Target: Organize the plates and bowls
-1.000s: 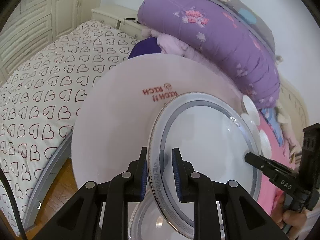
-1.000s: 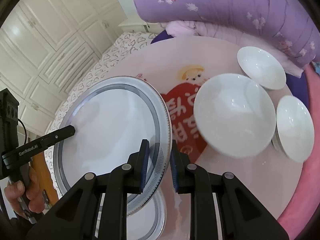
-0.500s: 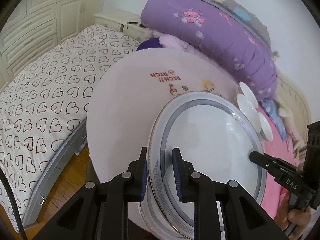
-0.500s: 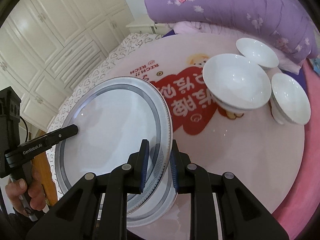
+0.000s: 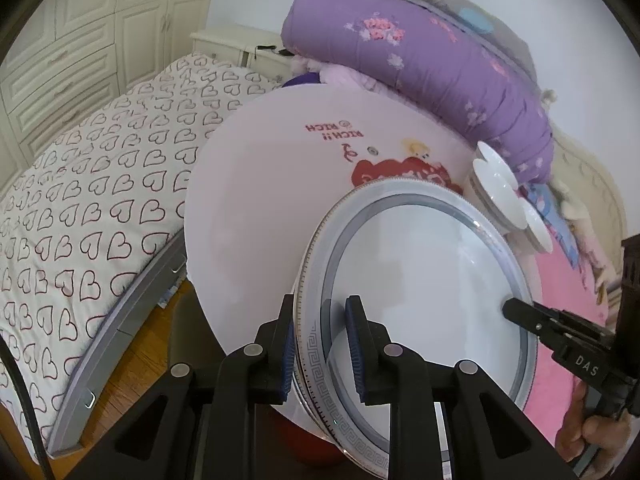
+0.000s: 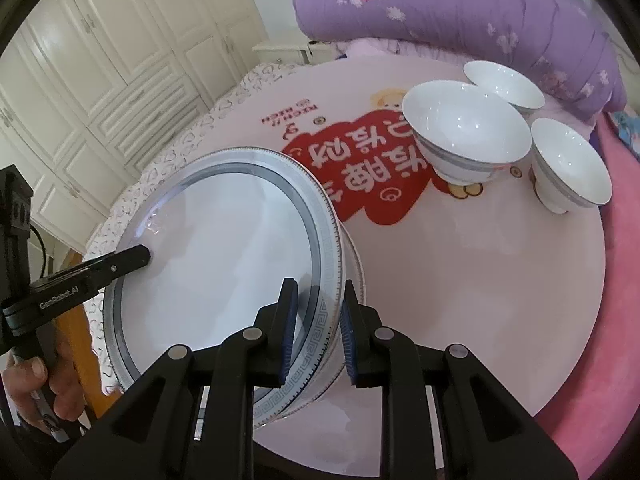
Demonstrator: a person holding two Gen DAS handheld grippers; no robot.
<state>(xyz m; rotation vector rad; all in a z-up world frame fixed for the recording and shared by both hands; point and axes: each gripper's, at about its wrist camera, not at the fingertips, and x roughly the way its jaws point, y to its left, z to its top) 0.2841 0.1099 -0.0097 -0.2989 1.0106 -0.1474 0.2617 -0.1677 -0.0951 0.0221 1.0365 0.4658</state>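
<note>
A large white plate with a grey patterned rim [image 5: 424, 280] [image 6: 216, 256] is held between both grippers just above or on a second matching plate [image 6: 354, 264] on the round pink table [image 5: 256, 184] [image 6: 480, 280]. My left gripper [image 5: 320, 344] straddles its near rim, jaws slightly wider than the rim. My right gripper [image 6: 316, 332] straddles the opposite rim the same way. Three white bowls stand at the table's far side: a large one [image 6: 464, 136], a small one behind [image 6: 504, 80] and one to the right [image 6: 568, 164]; they also show in the left wrist view [image 5: 504, 196].
A bed with a heart-print cover [image 5: 92, 184] lies left of the table. Purple rolled bedding [image 5: 432, 68] [image 6: 460, 12] is piled behind it. A pink blanket [image 6: 616, 320] borders the right edge. White wardrobes [image 6: 100, 60] stand at the back.
Both grippers have lowered the plate down onto the second plate on the table. The jaws look a little wider around the rim than before.
</note>
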